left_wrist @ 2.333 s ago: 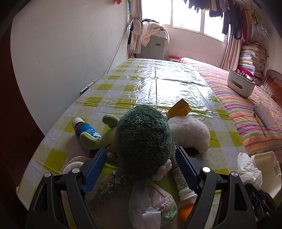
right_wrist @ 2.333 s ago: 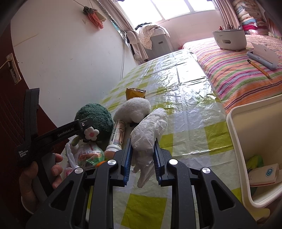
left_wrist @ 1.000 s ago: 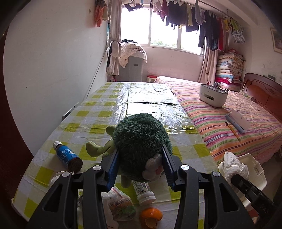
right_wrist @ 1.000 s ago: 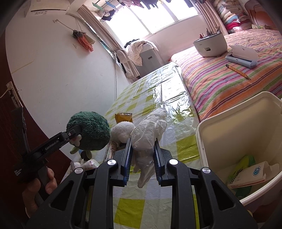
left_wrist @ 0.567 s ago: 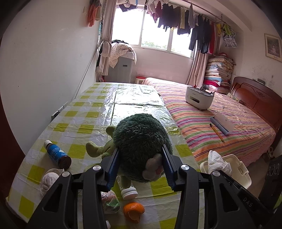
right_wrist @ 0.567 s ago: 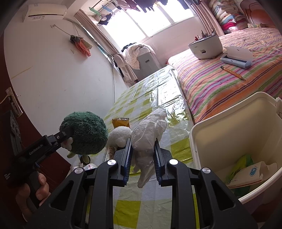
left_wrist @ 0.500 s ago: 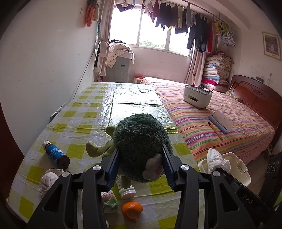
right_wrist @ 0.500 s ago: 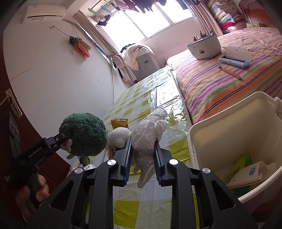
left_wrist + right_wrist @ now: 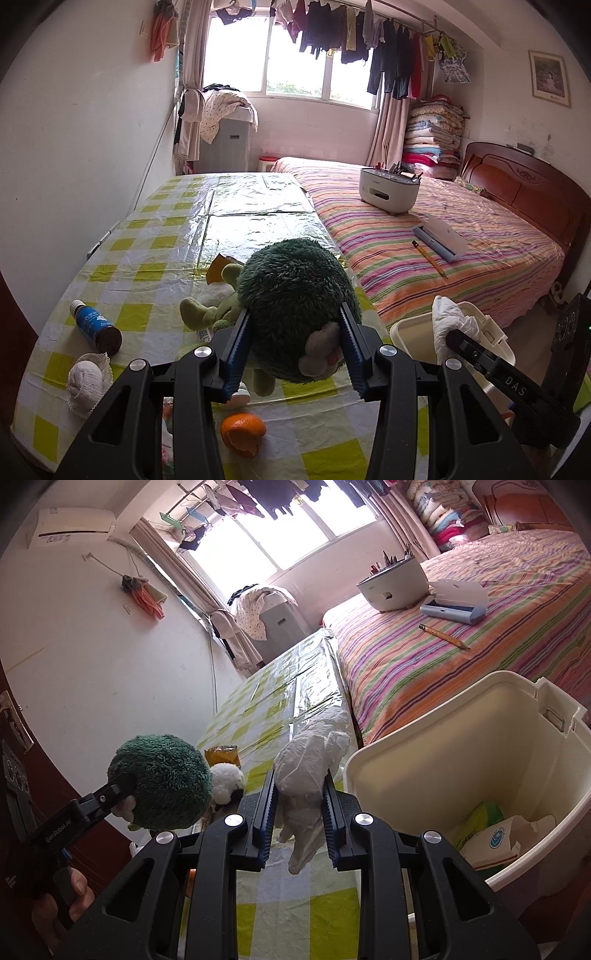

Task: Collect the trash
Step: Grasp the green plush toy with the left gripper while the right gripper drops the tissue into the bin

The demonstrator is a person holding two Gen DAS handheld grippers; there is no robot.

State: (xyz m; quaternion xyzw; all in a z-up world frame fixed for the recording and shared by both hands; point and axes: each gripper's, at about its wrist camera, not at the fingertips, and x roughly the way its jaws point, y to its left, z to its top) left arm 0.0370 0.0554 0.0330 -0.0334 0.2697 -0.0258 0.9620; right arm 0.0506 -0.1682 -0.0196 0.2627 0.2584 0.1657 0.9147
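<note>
Glove [image 9: 308, 771]: pinched in right gripper [image 9: 298, 805], long axis upright, cuff hanging down, beside the bin.
Plush [image 9: 295, 306]: clamped in left gripper [image 9: 295, 350], above the worktop [image 9: 155, 258].
Bin [image 9: 424, 738]: held paper packaging [image 9: 495, 842] and green wrapper.

Crumpled white glove [image 9: 308, 764] hangs beside cream bin [image 9: 461, 738].

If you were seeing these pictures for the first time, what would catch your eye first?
A shaggy green plush toy is clamped in the left claw above the checked table. Beside it, the right claw grips a crumpled white glove next to the open white bin, which already holds paper trash.
</note>
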